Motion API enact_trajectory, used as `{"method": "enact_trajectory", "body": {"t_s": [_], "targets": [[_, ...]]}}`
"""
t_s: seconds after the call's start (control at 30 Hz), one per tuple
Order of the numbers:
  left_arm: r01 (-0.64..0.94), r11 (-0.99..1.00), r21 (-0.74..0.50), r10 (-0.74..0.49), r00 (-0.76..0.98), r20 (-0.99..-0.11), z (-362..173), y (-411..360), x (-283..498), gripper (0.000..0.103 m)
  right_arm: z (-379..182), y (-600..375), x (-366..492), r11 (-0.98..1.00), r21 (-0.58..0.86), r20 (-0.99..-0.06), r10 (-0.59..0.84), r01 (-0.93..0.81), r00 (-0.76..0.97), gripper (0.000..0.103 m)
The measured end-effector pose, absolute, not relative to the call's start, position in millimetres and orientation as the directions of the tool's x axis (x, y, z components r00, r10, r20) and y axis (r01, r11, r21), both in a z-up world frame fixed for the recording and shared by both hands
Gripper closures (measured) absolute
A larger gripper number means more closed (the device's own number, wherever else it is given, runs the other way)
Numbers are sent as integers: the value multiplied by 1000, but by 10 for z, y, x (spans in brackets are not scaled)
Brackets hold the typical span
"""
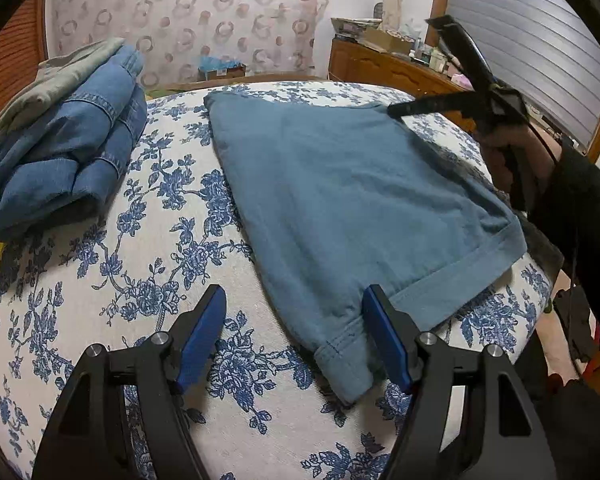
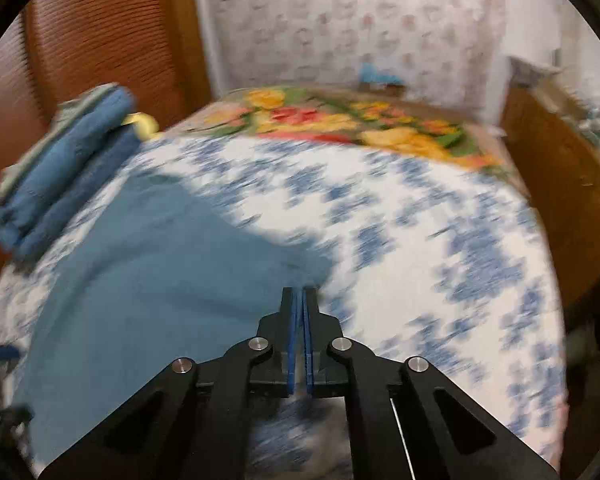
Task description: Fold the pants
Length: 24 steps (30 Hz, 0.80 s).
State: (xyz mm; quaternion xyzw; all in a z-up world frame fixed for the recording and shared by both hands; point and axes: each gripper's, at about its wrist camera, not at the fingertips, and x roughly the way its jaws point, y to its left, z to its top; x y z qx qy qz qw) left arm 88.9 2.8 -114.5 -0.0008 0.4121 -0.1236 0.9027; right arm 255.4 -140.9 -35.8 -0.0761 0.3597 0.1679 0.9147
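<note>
Two grippers were at work over the bed, and they stood in opposite states. The left gripper (image 1: 294,322) hung with its blue pads spread wide and nothing between them, its right pad just beside the near hemmed corner of the teal pants (image 1: 340,200), which lay flat on the blue-flowered bedspread (image 1: 100,280). The right gripper (image 2: 303,300) had its pads pressed together at the far right corner of that same garment; the right wrist view was smeared with motion, so it probably had cloth pinched at its tips, though the blur hid the contact itself. In the left wrist view that gripper (image 1: 396,111) showed as a dark finger touching the cloth's far edge. The pants looked light, soft and limp, a thin knit that would drape and sag from any single point instead of holding a crease. I judged the doubled hem at the near corner the best hold for the left gripper, since the stitched band was thicker and less likely to slip than the plain cloth. Well apart on the left of the bed sat a stack of folded jeans (image 1: 68,140) under a folded grey-green garment (image 1: 52,76).
</note>
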Motion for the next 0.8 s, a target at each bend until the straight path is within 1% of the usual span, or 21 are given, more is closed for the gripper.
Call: {"method": "enact_trajectory", "body": {"t_s": [0.03, 0.07, 0.1, 0.13, 0.17, 0.2, 0.23, 0.27, 0.33, 0.5, 0.67, 0.8], "targets": [[222, 970, -103, -223, 631, -743, -1147, 28, 891, 31, -363, -1435, 2606, 944, -31, -688, 219, -329, 692, 100], [223, 969, -103, -224, 631, -743, -1151, 30, 900, 31, -375, -1465, 2643, 946, -12, -692, 226, -323, 685, 100], [224, 969, -104, -226, 632, -742, -1153, 32, 899, 31, -387, -1498, 2664, 946, 22, -697, 247, -324, 673, 97], [225, 969, -104, -226, 633, -740, -1155, 30, 897, 31, -394, -1539, 2662, 949, 41, -700, 250, -312, 669, 91], [227, 968, -103, -227, 634, -739, -1155, 31, 888, 31, -380, -1575, 2626, 952, 45, -698, 246, -302, 673, 88], [227, 968, -103, -228, 636, -738, -1156, 33, 887, 31, -363, -1596, 2578, 951, 48, -693, 251, -304, 676, 81], [226, 969, -103, -227, 636, -737, -1156, 32, 885, 31, -341, -1606, 2508, 950, 48, -689, 256, -310, 678, 77], [225, 969, -102, -225, 637, -738, -1154, 28, 880, 30, -320, -1612, 2423, 947, 48, -687, 262, -318, 678, 76], [214, 972, -96, -214, 639, -739, -1155, 28, 876, 27, -258, -1616, 2205, 936, 47, -677, 286, -348, 678, 71], [211, 973, -97, -214, 649, -730, -1161, 34, 852, 27, -139, -1536, 1485, 897, 38, -639, 361, -441, 680, 69], [207, 973, -102, -214, 650, -729, -1154, 41, 830, 27, -306, -1456, 930, 865, 70, -648, 418, -497, 636, 69], [209, 972, -104, -218, 649, -729, -1148, 48, 791, 26, -495, -1479, 758, 872, 62, -679, 394, -486, 620, 69]]}}
